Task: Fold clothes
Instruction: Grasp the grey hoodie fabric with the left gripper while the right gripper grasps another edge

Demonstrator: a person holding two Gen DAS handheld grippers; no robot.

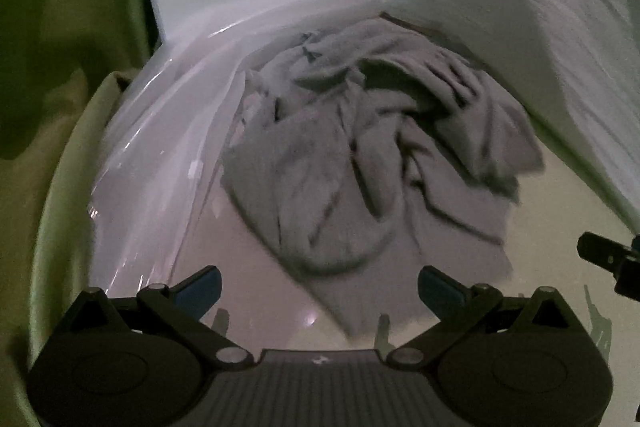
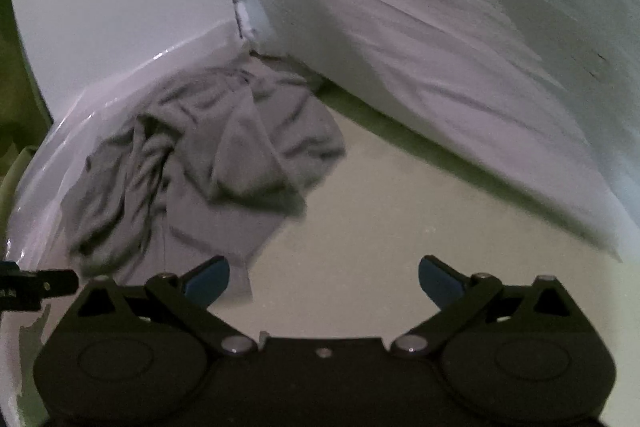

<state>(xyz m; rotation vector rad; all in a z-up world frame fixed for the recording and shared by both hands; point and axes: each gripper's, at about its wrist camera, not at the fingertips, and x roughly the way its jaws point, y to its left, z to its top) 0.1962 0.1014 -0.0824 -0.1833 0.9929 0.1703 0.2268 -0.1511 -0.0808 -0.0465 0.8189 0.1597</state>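
Observation:
A crumpled grey garment (image 1: 360,155) lies in a heap on the pale tabletop (image 1: 560,227), pushed toward the back corner. My left gripper (image 1: 319,287) hangs open just short of the garment's near edge, nothing between its blue pads. In the right wrist view the same grey garment (image 2: 200,155) lies ahead and to the left. My right gripper (image 2: 324,281) is open over bare tabletop (image 2: 380,207), and its left pad (image 2: 208,281) is close by the garment's near corner. The tip of each gripper shows at the edge of the other's view.
White sheeted walls (image 1: 540,39) close the back and right side, meeting in a corner behind the garment. Clear plastic film (image 1: 160,167) covers the table's left part. Green fabric (image 1: 60,47) hangs at the far left. Bare tabletop lies to the right of the garment.

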